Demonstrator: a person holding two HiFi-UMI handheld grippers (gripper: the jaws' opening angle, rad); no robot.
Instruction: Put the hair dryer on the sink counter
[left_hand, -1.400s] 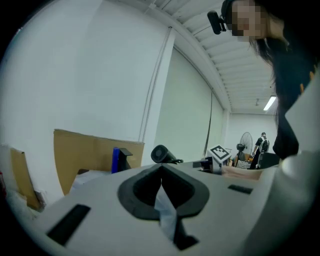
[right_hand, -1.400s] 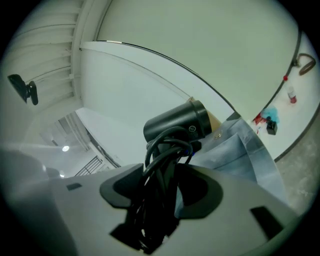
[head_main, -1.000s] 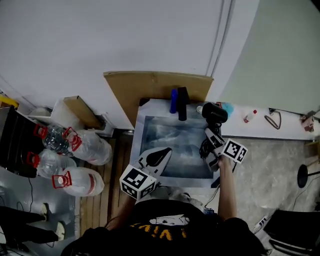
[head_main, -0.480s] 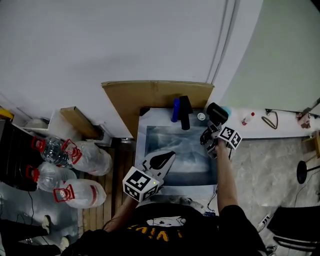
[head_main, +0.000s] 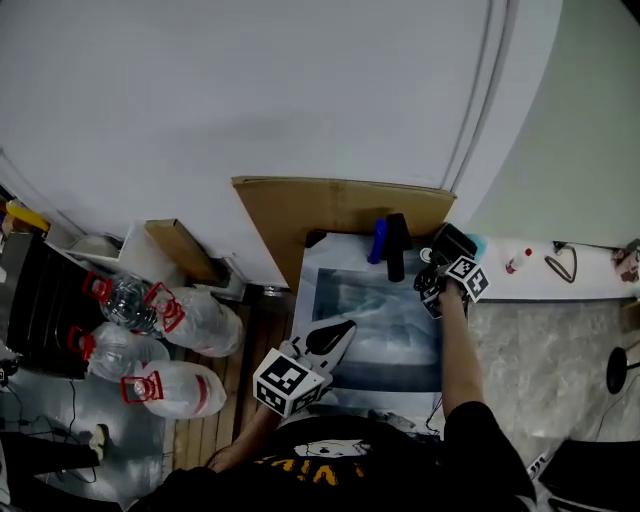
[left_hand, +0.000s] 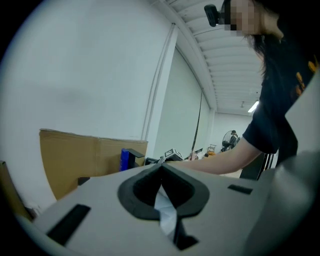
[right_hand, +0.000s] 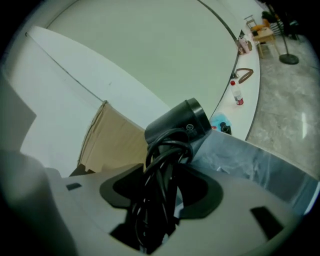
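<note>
**Head view:** From above, my right gripper (head_main: 437, 290) holds the black hair dryer (head_main: 452, 243) over the far right corner of the film-covered surface (head_main: 372, 388). It is near a black upright item (head_main: 397, 246) and a blue bottle (head_main: 377, 240). I cannot tell whether the dryer touches down. Only this view shows the clear water bottles (head_main: 165, 318) with red handles on the floor at left. It also shows my left gripper (head_main: 335, 335) over the front edge of the surface. The yellow print on the person's black shirt (head_main: 320, 462) is too dark to read. A second ago the right gripper was beside the middle of the basin. It now sits farther back, while the left gripper keeps its place at the front.

**Left gripper view:** The left gripper's jaws meet at their tips with nothing between them. Beyond them stand the cardboard sheet (left_hand: 70, 155) and the blue bottle. The person's bare forearm (left_hand: 220, 157) reaches across, and a distant fan (left_hand: 230, 137) shows in no other view.

**Right gripper view:** The right gripper's jaws stand fairly wide, closed on the dryer's handle and its bundled cord (right_hand: 162, 180). The barrel points up and away. A round mark on the barrel is too small to read. Past it, a white ledge (right_hand: 252, 100) carries a small red-capped bottle (right_hand: 236, 95) and a brown loop (right_hand: 245, 75).
</note>
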